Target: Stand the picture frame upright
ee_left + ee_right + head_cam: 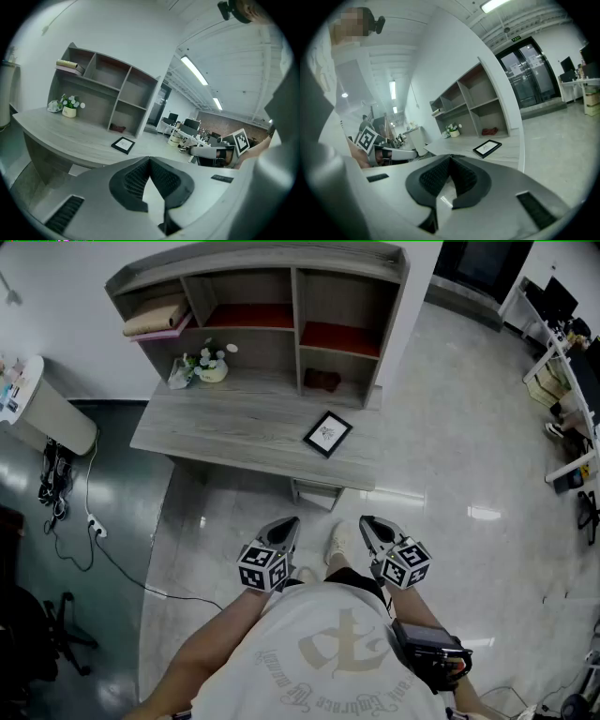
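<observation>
Nothing of the task is done yet: the frame (pixel 327 434) lies flat on the counter (pixel 225 432), well ahead of the left hand-held gripper (pixel 289 522) and the right hand-held gripper (pixel 369 522). Both have their jaws pressed together on nothing. By my judgement the whole job remains: reaching forward, gripping the frame and tipping it up onto its edge.
</observation>
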{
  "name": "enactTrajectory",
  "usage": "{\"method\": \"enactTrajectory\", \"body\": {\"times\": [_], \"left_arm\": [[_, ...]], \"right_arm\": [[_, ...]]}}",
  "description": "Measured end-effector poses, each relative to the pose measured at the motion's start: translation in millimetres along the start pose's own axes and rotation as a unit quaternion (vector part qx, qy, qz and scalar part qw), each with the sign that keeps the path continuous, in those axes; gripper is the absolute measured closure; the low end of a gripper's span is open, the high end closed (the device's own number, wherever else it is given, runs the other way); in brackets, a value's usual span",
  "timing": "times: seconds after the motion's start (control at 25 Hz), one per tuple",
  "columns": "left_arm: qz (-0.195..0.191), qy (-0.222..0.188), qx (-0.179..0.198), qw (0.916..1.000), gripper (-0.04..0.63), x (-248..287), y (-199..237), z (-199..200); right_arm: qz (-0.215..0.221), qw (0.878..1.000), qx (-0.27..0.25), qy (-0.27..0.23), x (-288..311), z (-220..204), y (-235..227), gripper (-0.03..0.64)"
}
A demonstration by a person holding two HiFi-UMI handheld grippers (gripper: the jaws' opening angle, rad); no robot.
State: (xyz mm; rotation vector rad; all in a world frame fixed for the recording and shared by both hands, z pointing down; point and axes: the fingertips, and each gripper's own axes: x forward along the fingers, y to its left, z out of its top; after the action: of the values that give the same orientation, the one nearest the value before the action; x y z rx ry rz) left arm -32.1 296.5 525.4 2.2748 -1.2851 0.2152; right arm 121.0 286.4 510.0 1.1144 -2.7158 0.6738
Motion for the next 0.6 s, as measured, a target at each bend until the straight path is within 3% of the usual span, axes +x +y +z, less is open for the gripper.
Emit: {"method": "enactTrajectory", "body": {"times": [0.6], "left_arm": [[0.002,0.001,-0.004,1.0,0.583,-22,1,-4]], "right_arm": [[0.0,1.0,-0.006,0.008,2,-1,22,0.612]]}}
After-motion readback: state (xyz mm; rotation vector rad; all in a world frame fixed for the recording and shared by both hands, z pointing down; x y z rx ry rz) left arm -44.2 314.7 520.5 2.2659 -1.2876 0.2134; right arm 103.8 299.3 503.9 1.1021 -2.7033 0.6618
